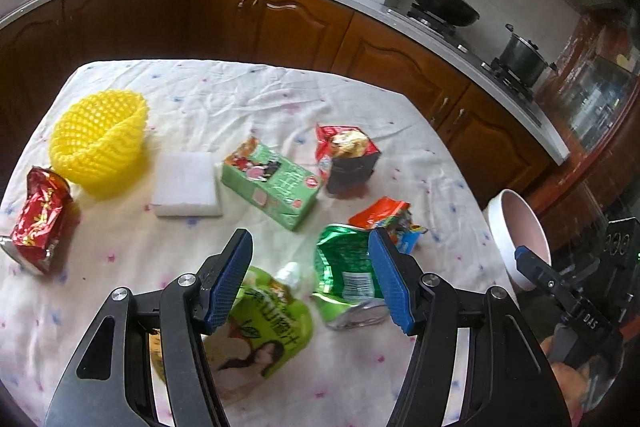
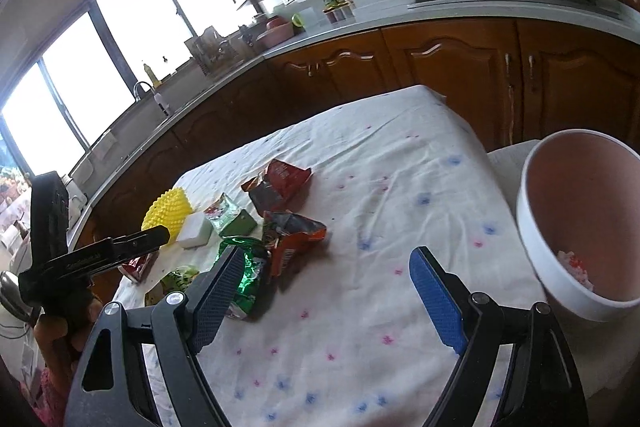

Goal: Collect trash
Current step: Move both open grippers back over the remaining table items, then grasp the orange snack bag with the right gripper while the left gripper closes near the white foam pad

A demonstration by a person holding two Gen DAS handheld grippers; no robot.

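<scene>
My left gripper is open and empty above a light green spout pouch and a crumpled green wrapper. Farther off lie an orange snack bag, a green carton, a red and black snack bag, a white foam block, a yellow foam net and a red wrapper. My right gripper is open and empty over bare cloth, beside the green wrapper and orange bag. The white and pink bin stands at the right with a little trash inside.
The table carries a white flowered cloth. Brown kitchen cabinets run behind it. A wok and a pot sit on the stove. The bin stands off the table's right edge.
</scene>
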